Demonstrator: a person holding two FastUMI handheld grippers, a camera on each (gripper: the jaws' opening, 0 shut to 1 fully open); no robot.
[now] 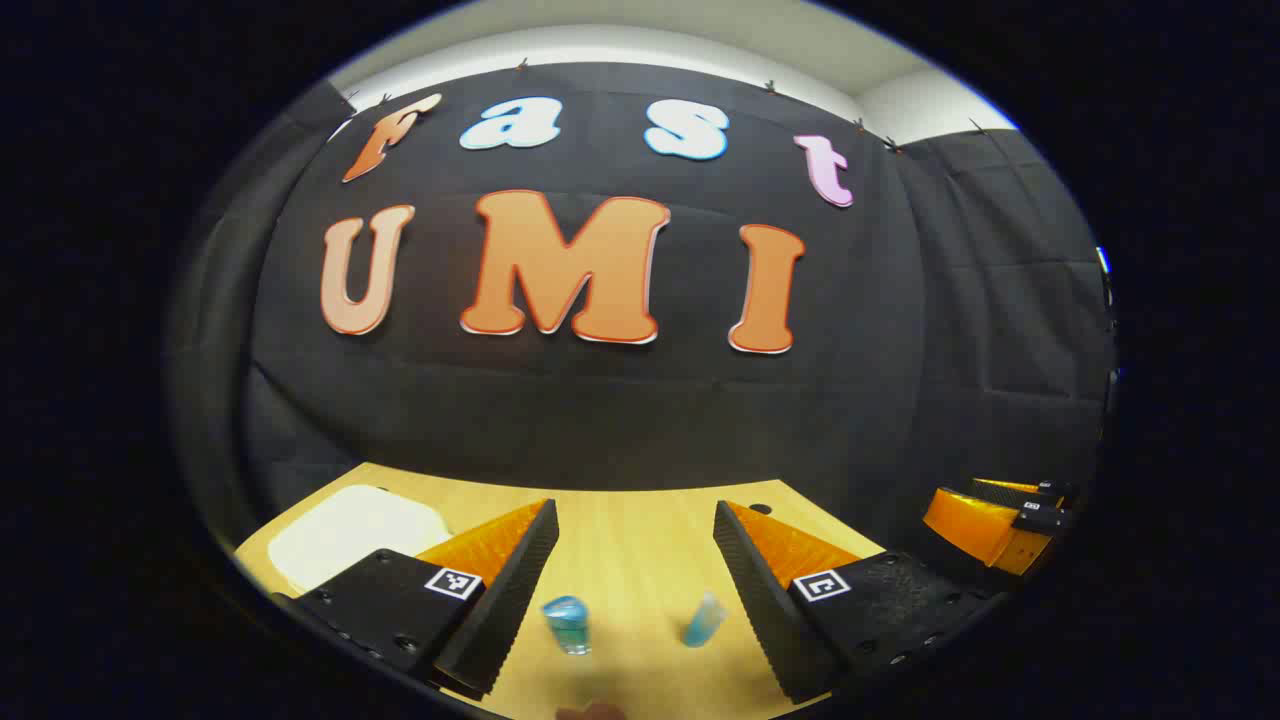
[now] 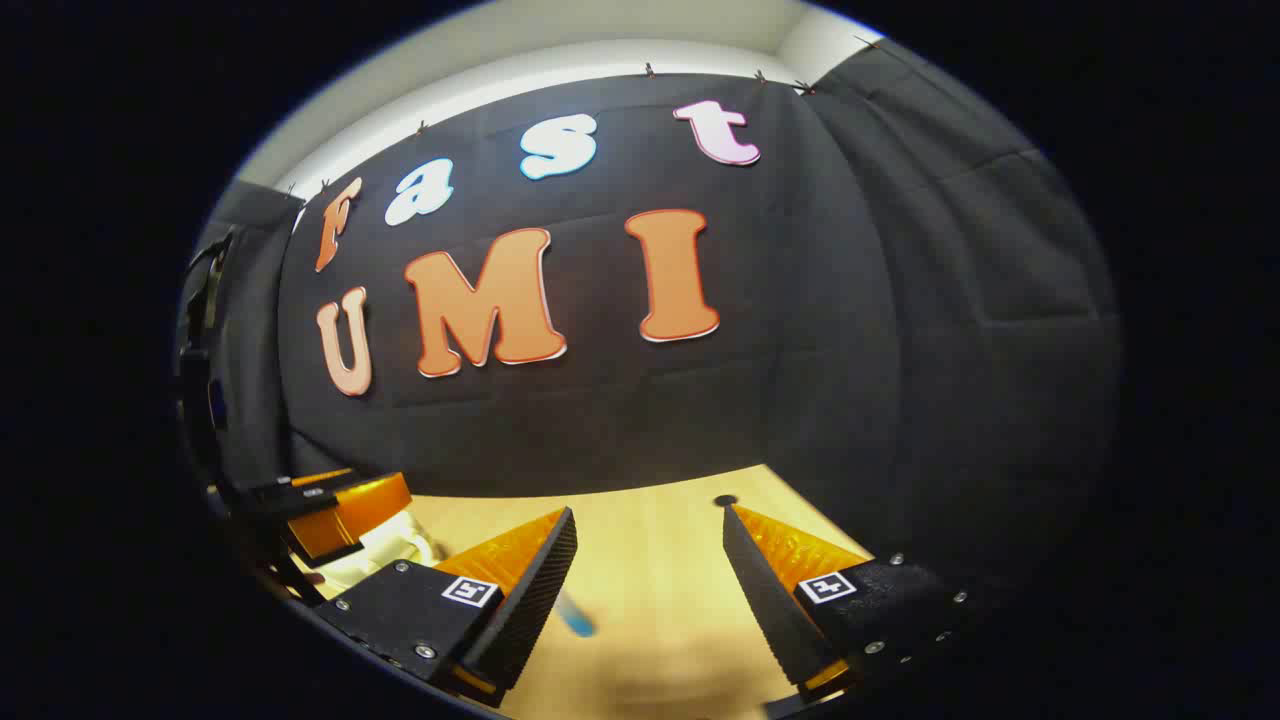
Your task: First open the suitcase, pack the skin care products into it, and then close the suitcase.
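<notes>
We are working in a booth hung with black cloth, over a pale wooden tabletop (image 1: 640,540) whose far edge runs along the foot of that cloth. The left gripper (image 1: 635,560) is hovering above the wood with its jaws spread wide and nothing between them; the right gripper (image 2: 650,570) is doing the same, open and empty.

The suitcase (image 1: 355,535) is lying as a pale, rounded shape near the far left corner of the tabletop, and as far as we can tell it is lying flat with its lid still down (glare is washing out its detail). Two small blue skin care products are standing on the bare wood close to the near edge: a squat bottle (image 1: 567,622) and a slimmer tube (image 1: 704,620), apart from each other and well apart from the suitcase. A blurred blue item (image 2: 577,615) is showing by the left finger in the right gripper view; we cannot tell which product it is.

We are judging the task to be at its very start: opening, packing and closing are all still ahead of us.

For room, the middle of the tabletop is open between the products and the far edge. The cloth is hanging just behind that edge, and a small dark hole (image 1: 760,509) is sitting near it.
</notes>
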